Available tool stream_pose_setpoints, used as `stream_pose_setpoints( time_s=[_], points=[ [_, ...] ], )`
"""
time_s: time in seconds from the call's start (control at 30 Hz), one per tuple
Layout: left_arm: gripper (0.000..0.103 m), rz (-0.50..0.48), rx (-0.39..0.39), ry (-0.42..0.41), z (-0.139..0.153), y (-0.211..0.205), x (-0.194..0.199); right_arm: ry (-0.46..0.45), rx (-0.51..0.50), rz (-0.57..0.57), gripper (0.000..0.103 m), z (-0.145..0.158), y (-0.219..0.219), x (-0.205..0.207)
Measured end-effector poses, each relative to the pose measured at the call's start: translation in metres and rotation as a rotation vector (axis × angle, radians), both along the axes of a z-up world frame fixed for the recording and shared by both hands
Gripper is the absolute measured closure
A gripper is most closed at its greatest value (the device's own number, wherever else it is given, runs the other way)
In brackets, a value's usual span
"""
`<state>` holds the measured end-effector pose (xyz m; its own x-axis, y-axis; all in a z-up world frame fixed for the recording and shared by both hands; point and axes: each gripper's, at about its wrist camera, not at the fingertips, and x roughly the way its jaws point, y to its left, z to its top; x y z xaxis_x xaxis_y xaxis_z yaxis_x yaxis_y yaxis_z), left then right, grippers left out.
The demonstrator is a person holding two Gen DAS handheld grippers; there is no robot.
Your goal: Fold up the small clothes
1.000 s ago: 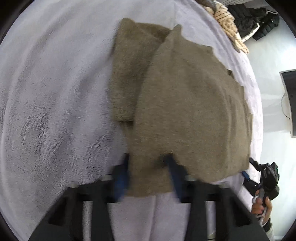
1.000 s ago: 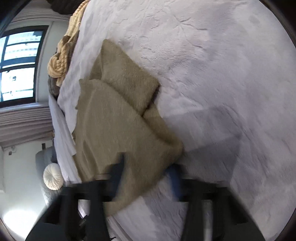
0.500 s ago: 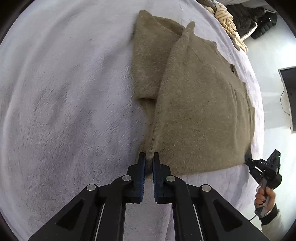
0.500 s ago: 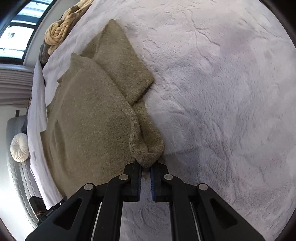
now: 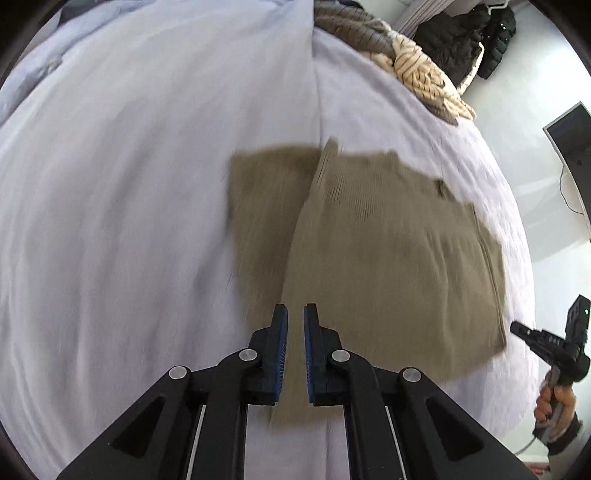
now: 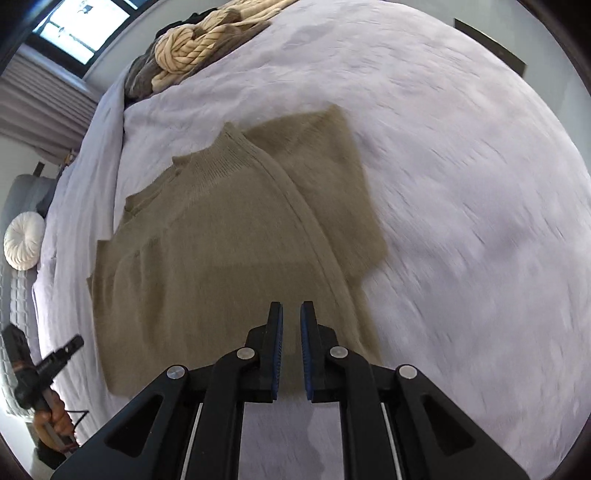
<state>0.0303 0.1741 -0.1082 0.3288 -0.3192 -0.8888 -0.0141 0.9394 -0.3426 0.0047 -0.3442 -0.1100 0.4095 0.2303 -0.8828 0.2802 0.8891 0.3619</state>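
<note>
An olive-brown knitted sweater (image 5: pixel 388 251) lies flat on the pale lilac blanket (image 5: pixel 129 221), with one side folded over the body. It also shows in the right wrist view (image 6: pixel 221 266), ribbed collar at the far end. My left gripper (image 5: pixel 295 314) hovers above the sweater's near hem, jaws nearly closed with a small gap, holding nothing. My right gripper (image 6: pixel 291 310) hovers above the hem too, jaws nearly closed and empty. The right gripper also shows at the left wrist view's right edge (image 5: pixel 546 343), the left gripper at the right wrist view's left edge (image 6: pixel 40 369).
A heap of chunky cream and grey knitwear (image 5: pixel 417 70) lies at the far end of the bed (image 6: pixel 192 51). Dark jackets (image 5: pixel 469 48) hang behind it. A monitor (image 5: pixel 572 147) stands on the right. A round white cushion (image 6: pixel 24 240) and a window (image 6: pixel 81 26) are on the left.
Both grippers let go of the sweater's hem and lifted back from it. The sweater now lies flat on the blanket, farther from both cameras.
</note>
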Motion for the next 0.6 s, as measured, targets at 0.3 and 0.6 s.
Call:
stream_pose_setpoints(
  time_s=[0.3, 0.6],
  points=[
    [0.094, 0.068, 0.115, 0.009, -0.039, -0.023, 0.063, 0.008, -0.091, 0.058, 0.093, -0.024, 0.011, 0.069],
    [0.093, 0.074, 0.097, 0.033, -0.049, -0.007, 0.060, 0.015, -0.021, 0.021, 0.101, -0.038, -0.010, 0.068]
  ],
)
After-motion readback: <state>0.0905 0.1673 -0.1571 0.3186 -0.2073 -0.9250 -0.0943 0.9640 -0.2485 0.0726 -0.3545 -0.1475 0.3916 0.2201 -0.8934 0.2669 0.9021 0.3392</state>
